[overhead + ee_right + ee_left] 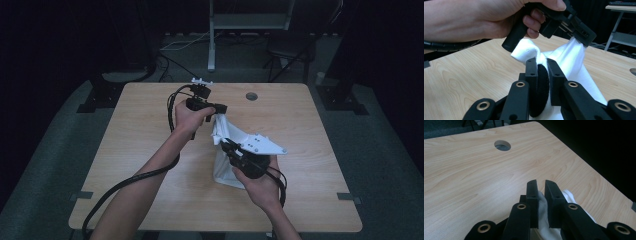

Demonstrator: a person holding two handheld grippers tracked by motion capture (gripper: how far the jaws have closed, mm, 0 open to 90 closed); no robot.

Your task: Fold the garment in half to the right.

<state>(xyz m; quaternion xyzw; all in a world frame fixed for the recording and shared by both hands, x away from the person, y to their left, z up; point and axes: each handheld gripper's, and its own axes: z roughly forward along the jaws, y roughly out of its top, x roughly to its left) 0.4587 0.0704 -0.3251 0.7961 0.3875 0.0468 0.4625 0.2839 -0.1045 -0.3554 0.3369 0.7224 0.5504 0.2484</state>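
A white cloth [223, 171] hangs stretched between both grippers above the wooden table [145, 150]. My left gripper [221, 108] is shut on its upper corner; in the left gripper view the cloth [569, 195] sits pinched between the jaws of that gripper [541, 185]. The right gripper [228, 145] is shut lower down on the cloth. In the right gripper view its tips [541, 63] clamp a fold of the white cloth [574, 57] with a black fuzzy patch [541, 86] on it, and the left gripper [585, 38] pulls a corner up at the top right.
A round cable hole [251, 96] lies in the table near its far edge, beyond the cloth [502, 145]. Behind the table stand a metal frame leg [212, 50] and a chair [290, 50]. Cables trail from both grippers toward the near edge.
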